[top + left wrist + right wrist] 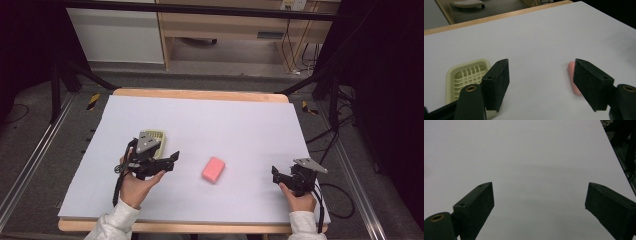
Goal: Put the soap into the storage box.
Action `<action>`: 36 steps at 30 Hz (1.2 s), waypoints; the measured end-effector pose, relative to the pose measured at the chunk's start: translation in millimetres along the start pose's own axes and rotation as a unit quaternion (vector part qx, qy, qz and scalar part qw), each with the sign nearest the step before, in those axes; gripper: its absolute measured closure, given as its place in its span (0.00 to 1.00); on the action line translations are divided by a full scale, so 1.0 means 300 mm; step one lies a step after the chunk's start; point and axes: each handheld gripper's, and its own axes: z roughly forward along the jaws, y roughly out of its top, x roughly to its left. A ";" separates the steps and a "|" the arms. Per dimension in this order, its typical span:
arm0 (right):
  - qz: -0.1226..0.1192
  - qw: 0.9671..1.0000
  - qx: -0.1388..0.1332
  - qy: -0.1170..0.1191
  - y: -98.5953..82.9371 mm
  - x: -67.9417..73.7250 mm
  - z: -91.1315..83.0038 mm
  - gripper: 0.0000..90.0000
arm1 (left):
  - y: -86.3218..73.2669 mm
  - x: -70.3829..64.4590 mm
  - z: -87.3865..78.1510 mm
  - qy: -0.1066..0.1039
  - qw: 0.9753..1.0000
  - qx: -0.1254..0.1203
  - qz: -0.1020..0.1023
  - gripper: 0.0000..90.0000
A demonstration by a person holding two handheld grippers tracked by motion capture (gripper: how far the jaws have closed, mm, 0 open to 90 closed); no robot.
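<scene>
Clearly the work in hand was getting the pink soap bar (213,169) into the pale yellow soap dish (154,138), and at this moment neither had been gripped. Farthest left on the white table cover (210,120), the dish sat flat with its slatted grid up, partly under the left gripper (170,161), which hovered over its near right corner in the high view. In the left gripper view the dish (466,77) lay behind the left jaw and the soap (573,80) peeked out beside the right jaw, so the tool was aimed between the two, its jaws spread wide and holding nothing. The soap lay near the middle of the cover, slightly tilted, well apart from the dish and from both tools. At the right, the right gripper (276,174) rested low near the table's front edge, pointing toward the soap; its own view showed its jaws wide apart over bare cover, gripping nothing.

To do the pickup well, I judged the left gripper should swing right until the bar sat centred between the jaws, then come down so the pads met its two long sides rather than its rounded corners. Soap looked smooth and likely slippery, so a square, low, moderately firm pinch seemed wiser than a hard squeeze, which might squirt it out. The dish looked light; lowering the bar onto the grid gently would avoid shoving it.
</scene>
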 end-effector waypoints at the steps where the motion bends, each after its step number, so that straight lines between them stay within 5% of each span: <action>1: -0.001 1.000 -0.001 0.001 0.001 0.001 -0.001 0.10 | 0.003 -0.009 0.009 -0.005 1.000 0.005 0.004 0.32; 10: -0.002 1.000 0.008 0.006 0.000 0.007 0.006 0.10 | 0.007 -0.091 0.107 -0.023 0.999 0.038 0.026 0.31; 20: -0.003 1.000 0.010 0.009 0.002 0.009 0.008 0.10 | 0.019 -0.155 0.172 -0.048 0.996 0.063 0.029 0.32; 36: -0.006 1.000 0.019 0.012 0.001 0.015 0.013 0.10 | 0.015 -0.237 0.272 -0.068 0.988 0.122 0.064 0.32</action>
